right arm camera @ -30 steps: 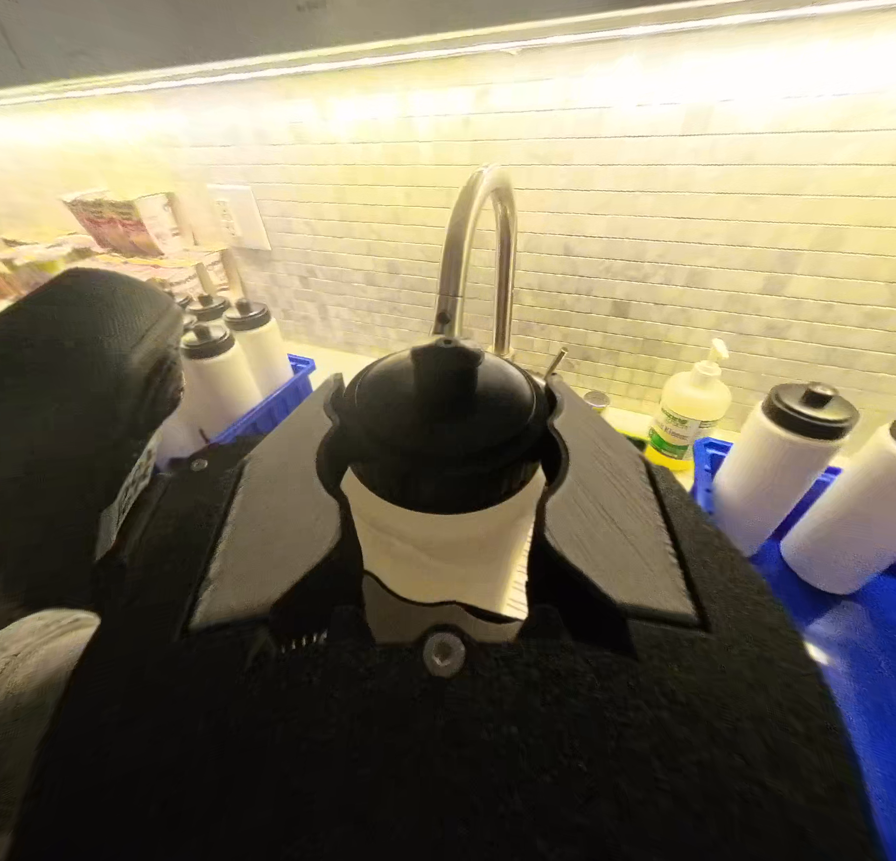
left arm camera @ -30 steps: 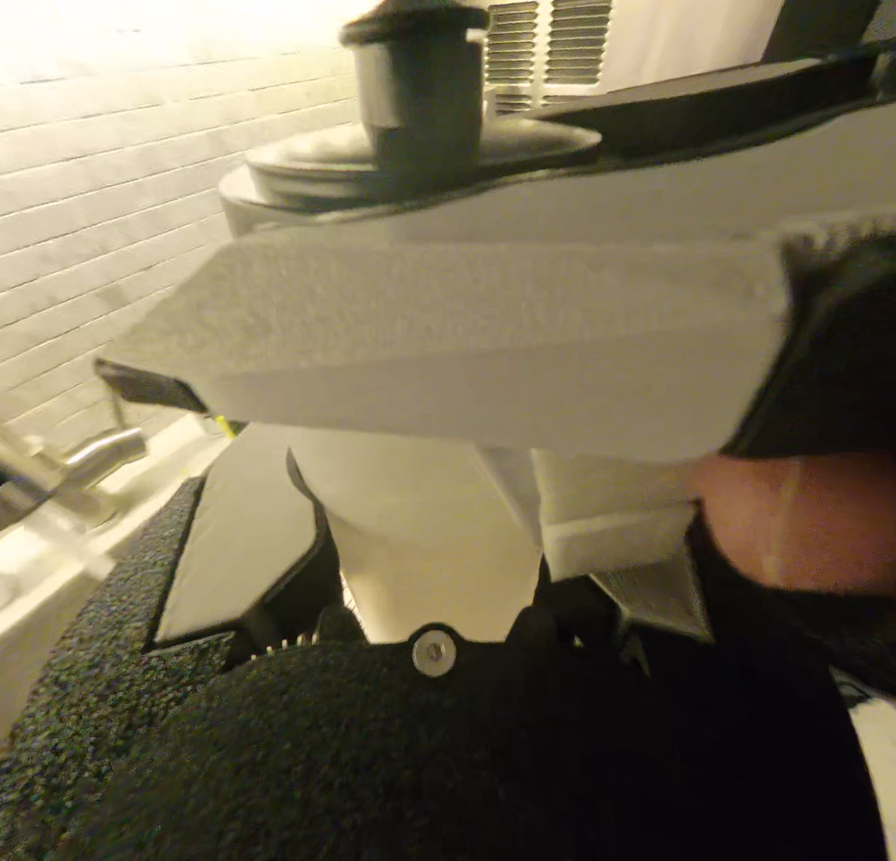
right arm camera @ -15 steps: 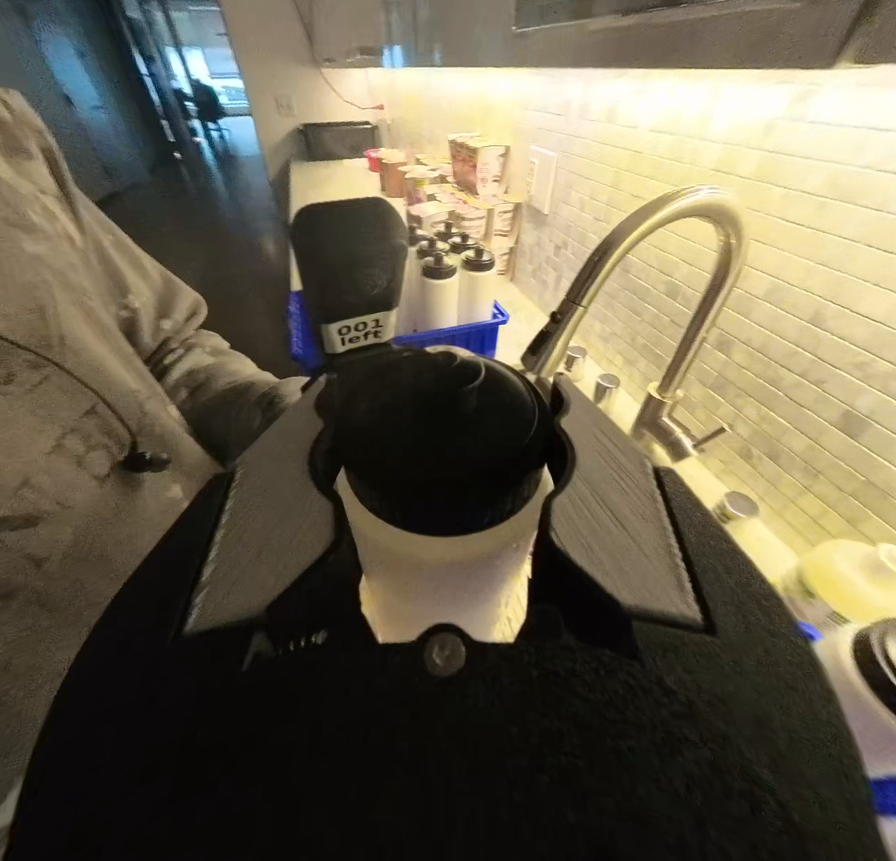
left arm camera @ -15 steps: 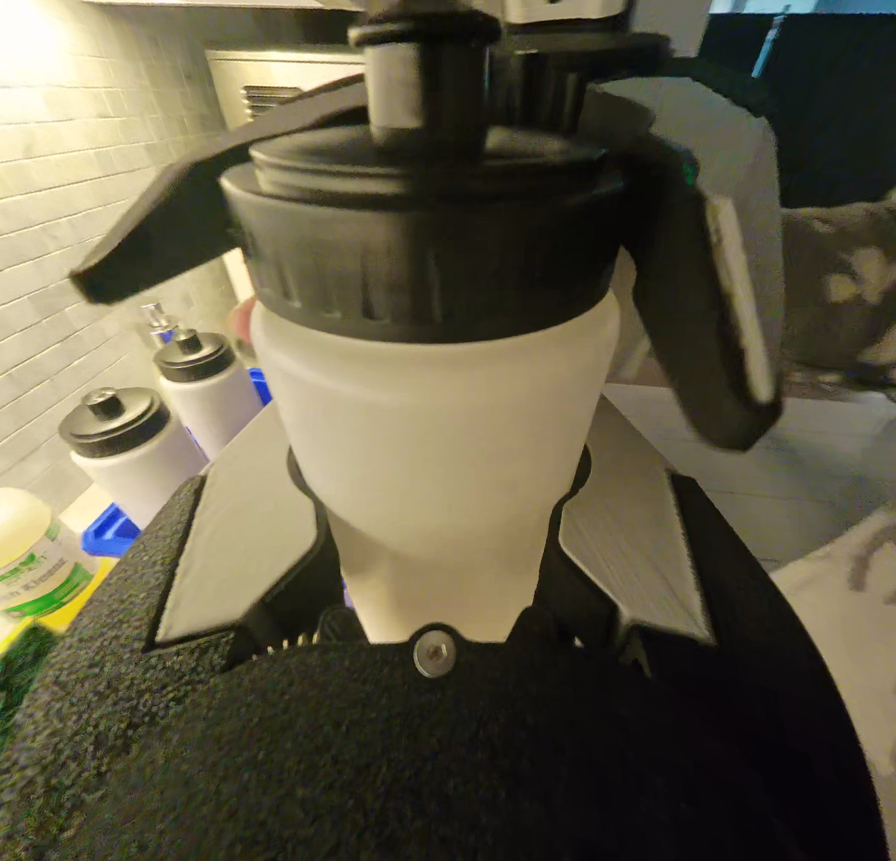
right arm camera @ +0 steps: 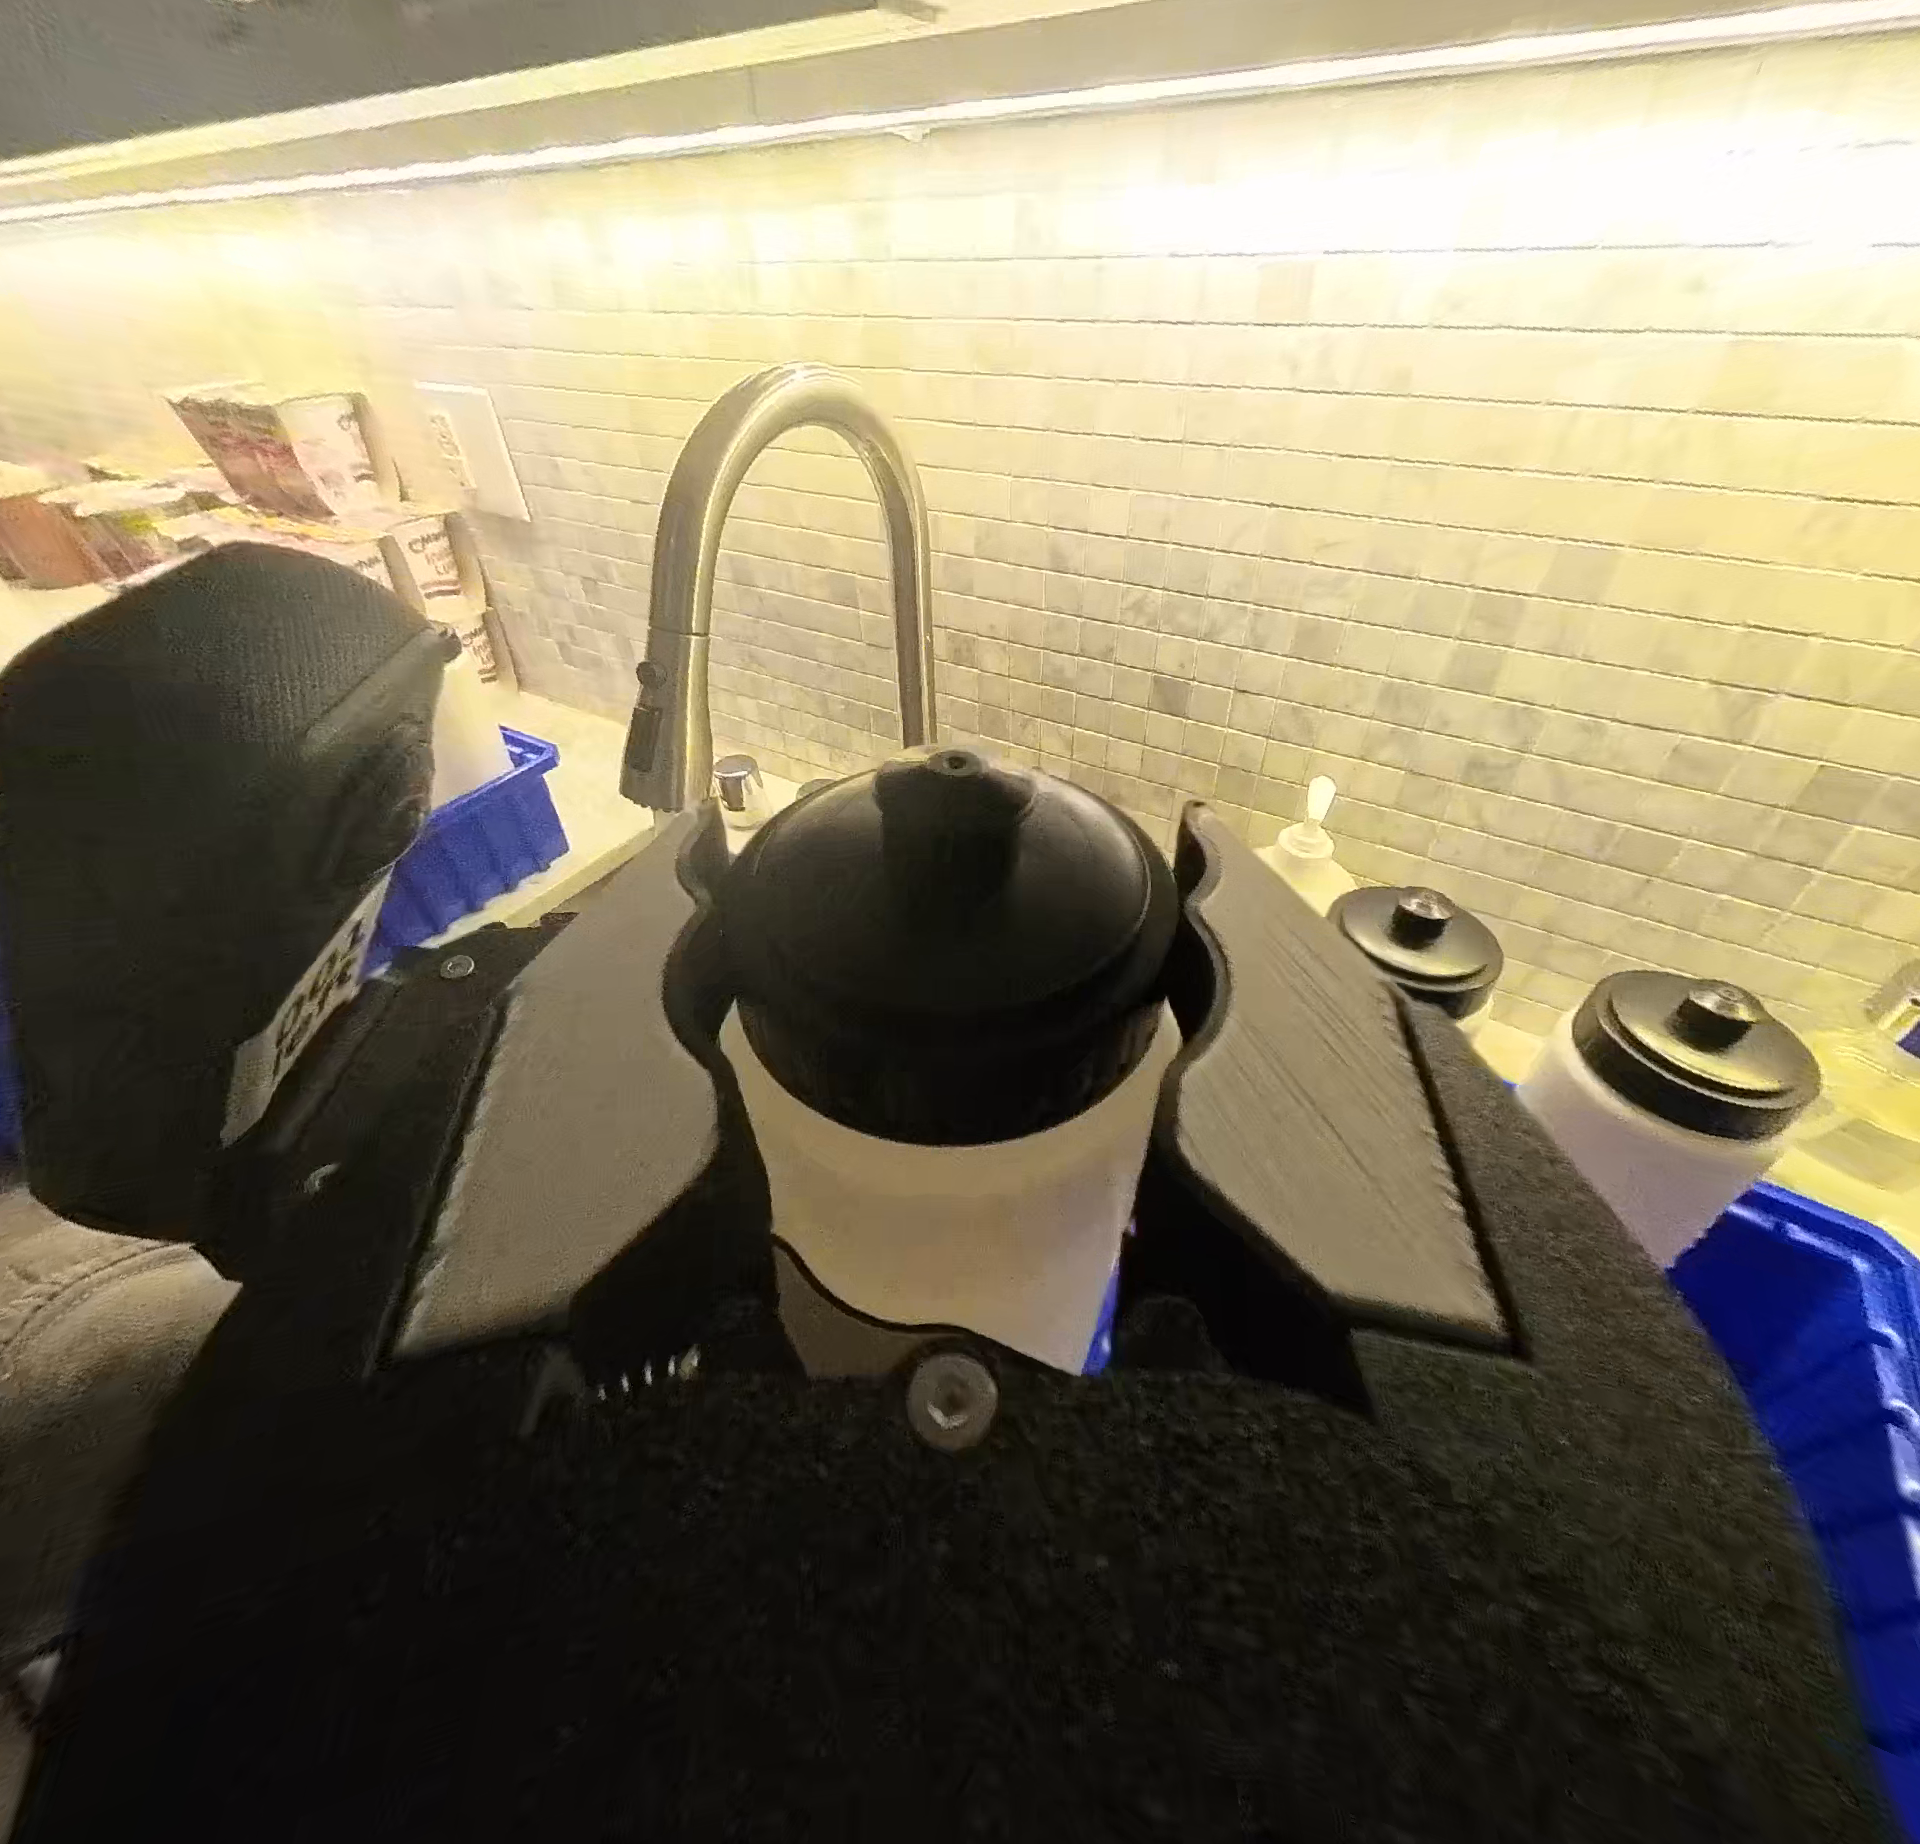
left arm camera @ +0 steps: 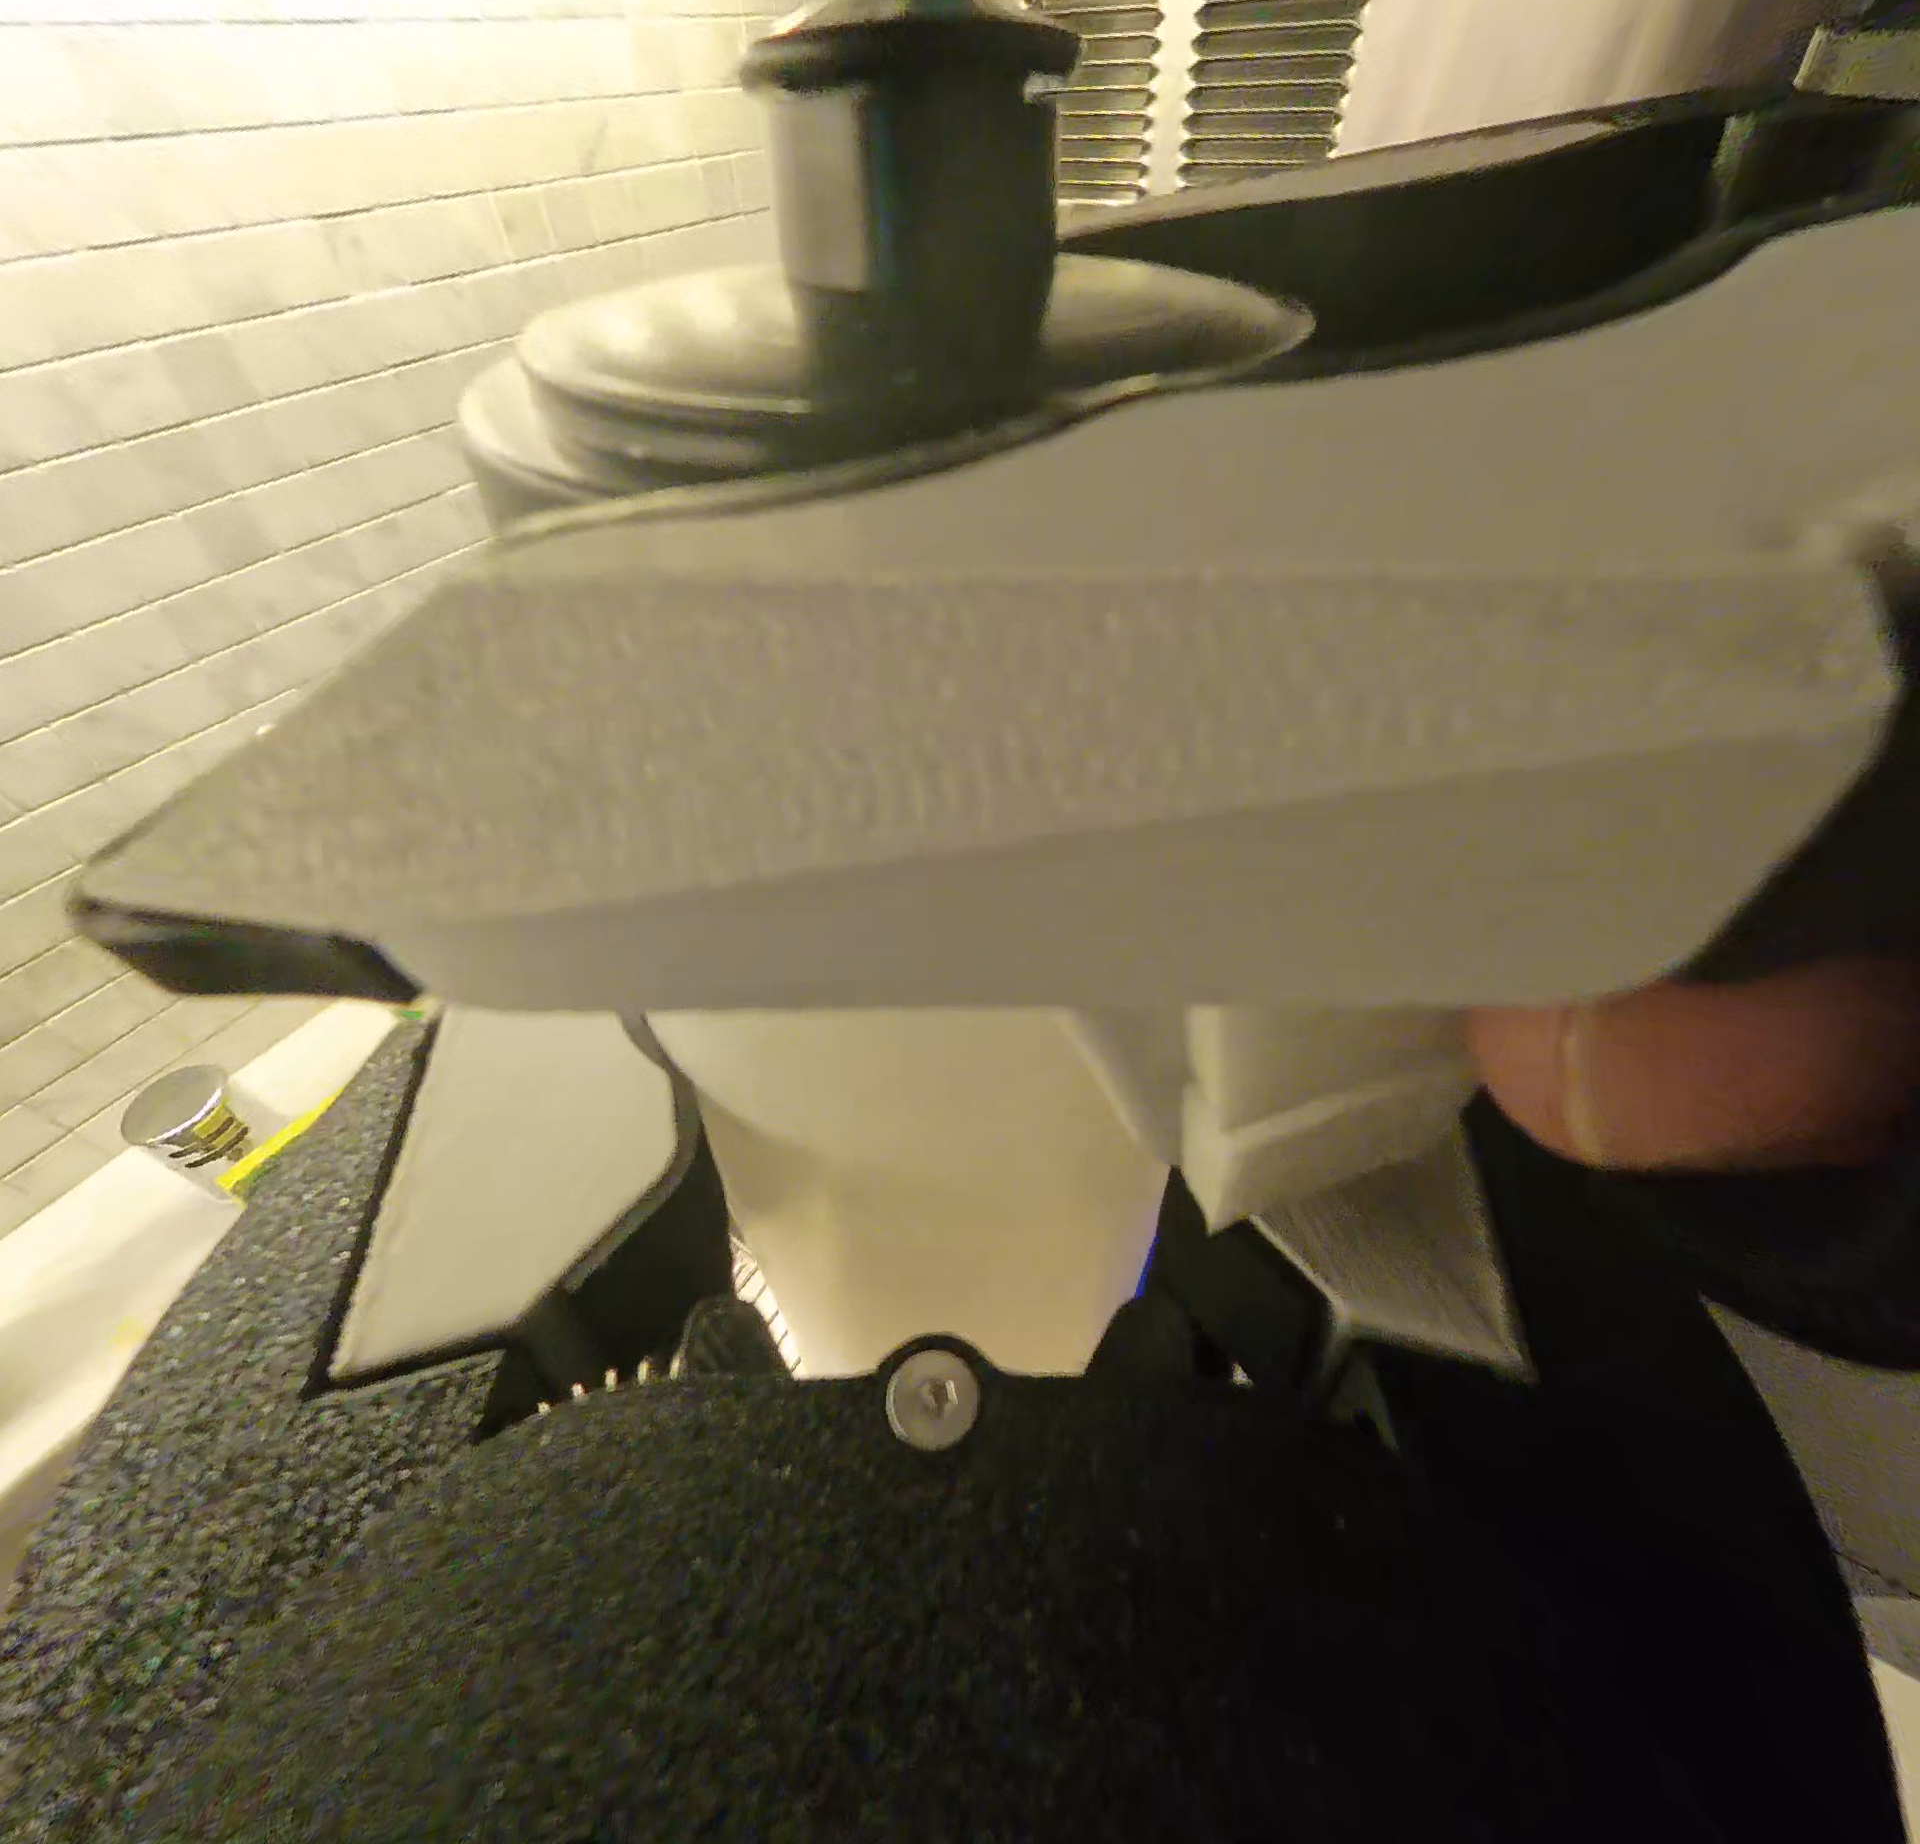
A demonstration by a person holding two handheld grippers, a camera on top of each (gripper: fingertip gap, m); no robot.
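A white plastic bottle with a black screw cap is held between both grippers. My left gripper is shut on the white body; its fingertips are hidden behind the right gripper's grey finger, which crosses the left wrist view. A person's finger shows at the right. In the right wrist view my right gripper is shut around the black cap, with the white body below. The left gripper sits close at the left.
A curved steel faucet stands behind the bottle against a tiled wall. A blue bin at the right holds more white bottles. Another blue bin is at the left, with a soap dispenser and stacked boxes by the wall.
Half a second ago both views had swung sideways toward the room. Now they face the tiled wall again, as one second ago. Both grippers stayed shut on the bottle.
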